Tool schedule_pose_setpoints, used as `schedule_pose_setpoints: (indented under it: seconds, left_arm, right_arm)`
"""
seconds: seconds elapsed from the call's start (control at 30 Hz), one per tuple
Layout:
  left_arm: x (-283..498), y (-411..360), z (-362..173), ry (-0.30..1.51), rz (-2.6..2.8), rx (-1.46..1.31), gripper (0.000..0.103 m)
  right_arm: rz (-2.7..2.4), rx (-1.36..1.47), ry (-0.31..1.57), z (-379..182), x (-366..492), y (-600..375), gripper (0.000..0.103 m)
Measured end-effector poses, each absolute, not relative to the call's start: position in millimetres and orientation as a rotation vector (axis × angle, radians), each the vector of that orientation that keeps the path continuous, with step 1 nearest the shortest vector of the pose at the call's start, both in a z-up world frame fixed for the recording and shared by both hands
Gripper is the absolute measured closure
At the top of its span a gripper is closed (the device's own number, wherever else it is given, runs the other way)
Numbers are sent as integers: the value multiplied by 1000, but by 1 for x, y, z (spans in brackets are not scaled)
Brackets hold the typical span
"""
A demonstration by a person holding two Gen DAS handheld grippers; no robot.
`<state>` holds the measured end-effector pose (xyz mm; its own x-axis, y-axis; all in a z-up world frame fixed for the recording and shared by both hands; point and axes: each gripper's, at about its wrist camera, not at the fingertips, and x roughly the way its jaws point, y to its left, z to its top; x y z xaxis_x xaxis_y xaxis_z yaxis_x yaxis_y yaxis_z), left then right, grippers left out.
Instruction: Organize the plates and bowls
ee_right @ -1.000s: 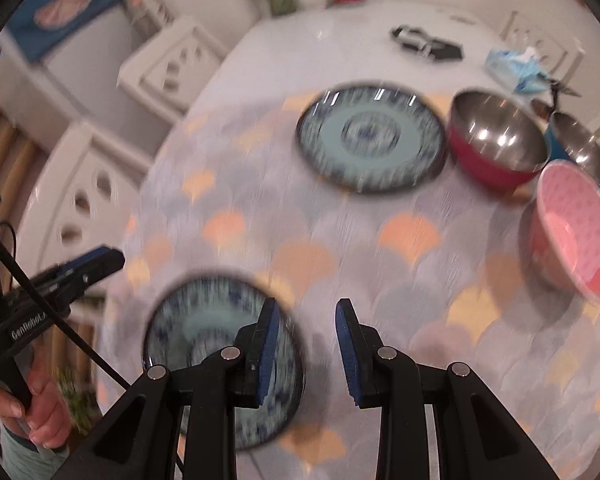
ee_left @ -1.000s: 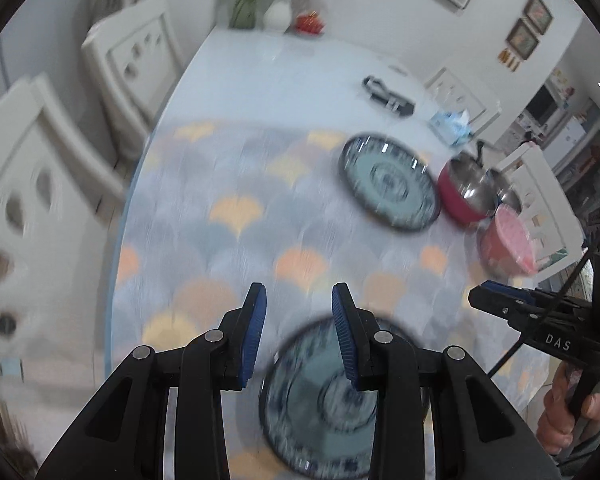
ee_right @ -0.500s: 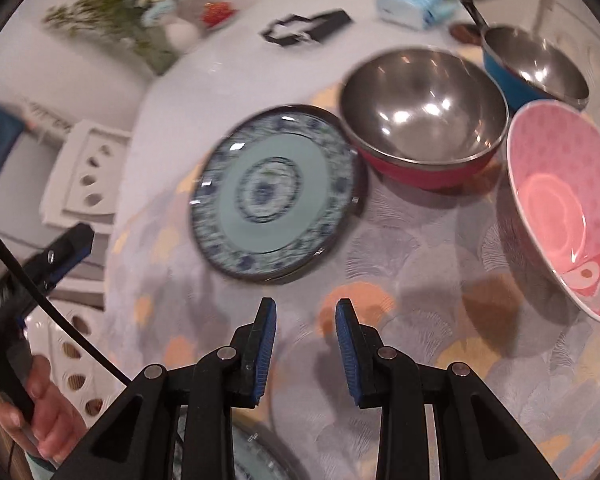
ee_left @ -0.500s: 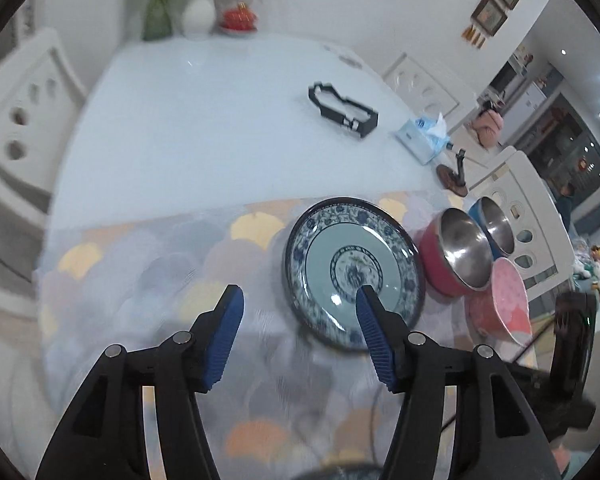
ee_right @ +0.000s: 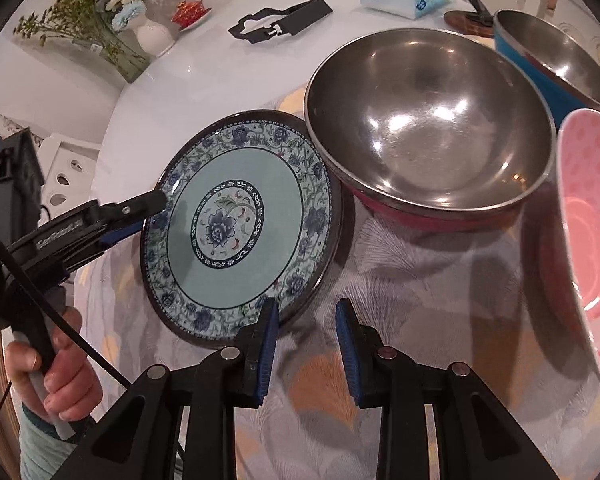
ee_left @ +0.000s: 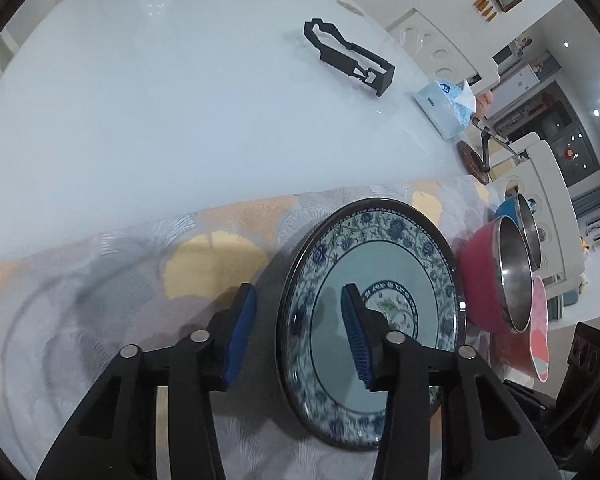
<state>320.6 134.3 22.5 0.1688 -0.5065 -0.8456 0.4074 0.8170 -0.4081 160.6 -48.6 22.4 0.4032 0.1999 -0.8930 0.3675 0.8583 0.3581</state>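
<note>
At the blue floral plate (ee_left: 374, 304), left gripper (ee_left: 300, 332) spread wide astride its rim: close squarely, lift level, clear of red-sided steel bowl (ee_left: 496, 276). Right gripper (ee_right: 306, 344) parted, empty.

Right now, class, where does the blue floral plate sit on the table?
The blue floral plate lies on the patterned cloth, just left of the red steel bowl in the right wrist view, with the left gripper straddling its rim.

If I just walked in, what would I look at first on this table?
Probably the flowery blue plate lying flat on the patterned cloth, with the left gripper open around its rim. Right beside it sits a big shiny red bowl, then a pink dotted bowl at the right edge.
</note>
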Motion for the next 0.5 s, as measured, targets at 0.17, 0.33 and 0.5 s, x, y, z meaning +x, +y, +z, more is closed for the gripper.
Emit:
schedule_pose_setpoints:
  seconds: [0.17, 0.33, 0.5]
  left_arm:
    - [322, 131, 22, 1236, -700, -109, 71]
    - [310, 134, 25, 1215, -710, -79, 71]
    - [286, 154, 37, 1188, -693, -87, 71]
  right_arm:
    - [-102, 546, 1166, 18, 167, -48, 75]
    - [-105, 488, 1169, 19, 171, -43, 76]
    - [-31, 413, 1211, 21, 171, -36, 76]
